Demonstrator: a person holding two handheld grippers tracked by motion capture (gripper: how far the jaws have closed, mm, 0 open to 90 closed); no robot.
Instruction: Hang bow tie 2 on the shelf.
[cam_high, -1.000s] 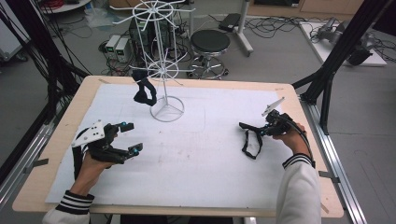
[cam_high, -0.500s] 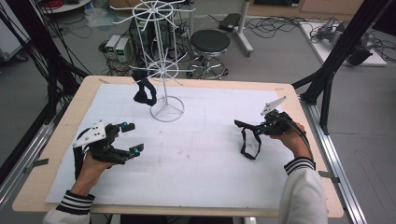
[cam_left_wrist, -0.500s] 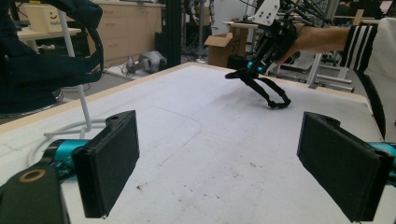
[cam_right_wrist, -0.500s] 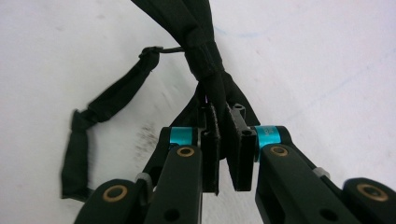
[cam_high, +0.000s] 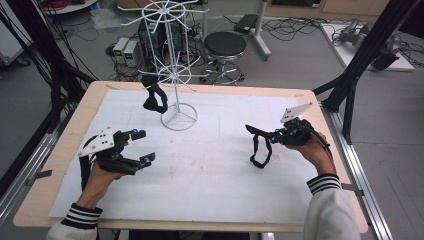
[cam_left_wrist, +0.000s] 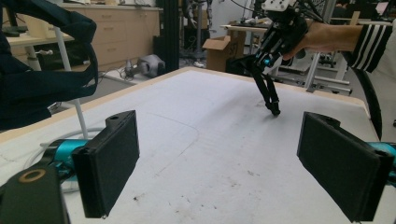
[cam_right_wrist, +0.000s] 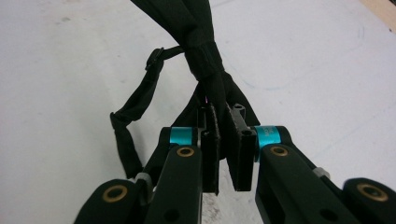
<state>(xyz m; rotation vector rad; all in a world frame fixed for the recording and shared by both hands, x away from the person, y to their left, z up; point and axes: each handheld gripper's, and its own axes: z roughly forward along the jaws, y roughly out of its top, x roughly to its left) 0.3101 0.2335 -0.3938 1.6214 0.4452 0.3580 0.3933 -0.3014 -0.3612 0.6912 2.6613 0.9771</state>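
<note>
My right gripper (cam_high: 264, 134) is at the right of the table, raised off it and shut on a black strap (cam_high: 259, 152) that dangles down from its jaws. In the right gripper view the strap (cam_right_wrist: 205, 60) is a tied bundle pinched between the two pads of the right gripper (cam_right_wrist: 224, 144). The left gripper view shows that strap (cam_left_wrist: 267, 91) hanging with its lower end close to the table. My left gripper (cam_high: 142, 146) rests low at the left, open and empty, and its pads (cam_left_wrist: 109, 163) stand wide apart. A second black strap (cam_high: 155, 97) hangs on a white wire rack (cam_high: 179, 116).
A white sheet (cam_high: 225, 190) covers the wooden table (cam_high: 60, 150). The wire rack stands at the back left of centre. Black frame posts (cam_high: 350, 85) rise at the right corner. A stool (cam_high: 225, 45) and cables lie on the floor beyond.
The right gripper has risen and drifted slightly left, lifting the black strap off the table so it hangs. The left gripper has stayed put.
</note>
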